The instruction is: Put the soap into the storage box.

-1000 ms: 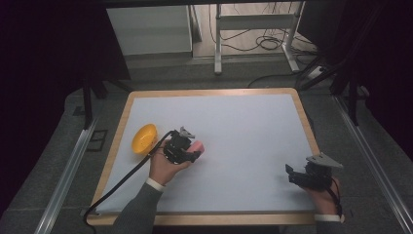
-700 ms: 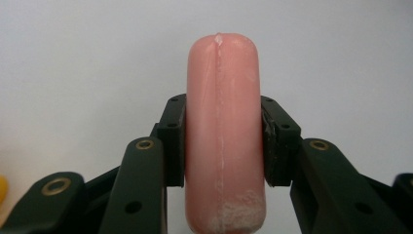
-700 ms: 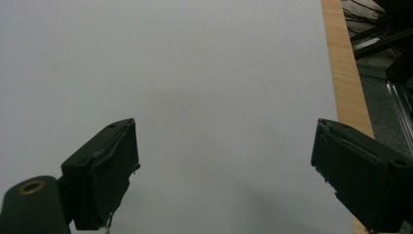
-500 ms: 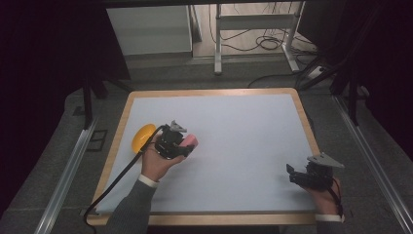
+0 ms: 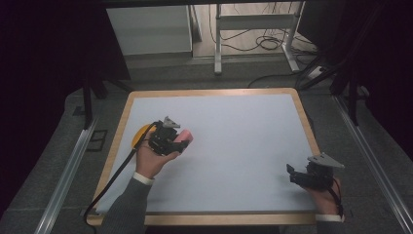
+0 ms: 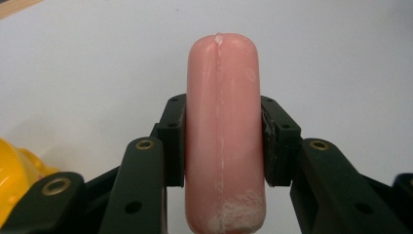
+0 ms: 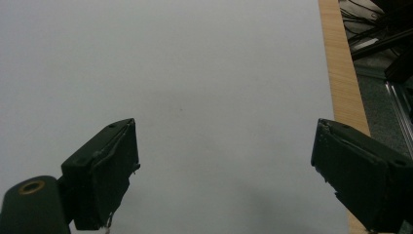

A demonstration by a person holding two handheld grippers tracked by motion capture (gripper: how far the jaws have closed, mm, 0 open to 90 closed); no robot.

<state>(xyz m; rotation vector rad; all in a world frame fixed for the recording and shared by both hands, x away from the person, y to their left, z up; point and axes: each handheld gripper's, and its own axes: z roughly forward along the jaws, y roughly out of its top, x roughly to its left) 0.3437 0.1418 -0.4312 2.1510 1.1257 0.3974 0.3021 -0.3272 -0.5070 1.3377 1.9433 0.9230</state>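
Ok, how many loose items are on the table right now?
2. A pink sausage is clamped in the left gripper near the table's left side; a yellow thing sits just beyond it by the left edge, mostly hidden behind that gripper, so I can't tell what it is.

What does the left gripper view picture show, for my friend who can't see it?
A pink sausage is squeezed upright between the two black jaws of the left tool, filling the middle of the picture. Behind it is a plain white table, and part of a yellow thing shows at the bottom left edge.
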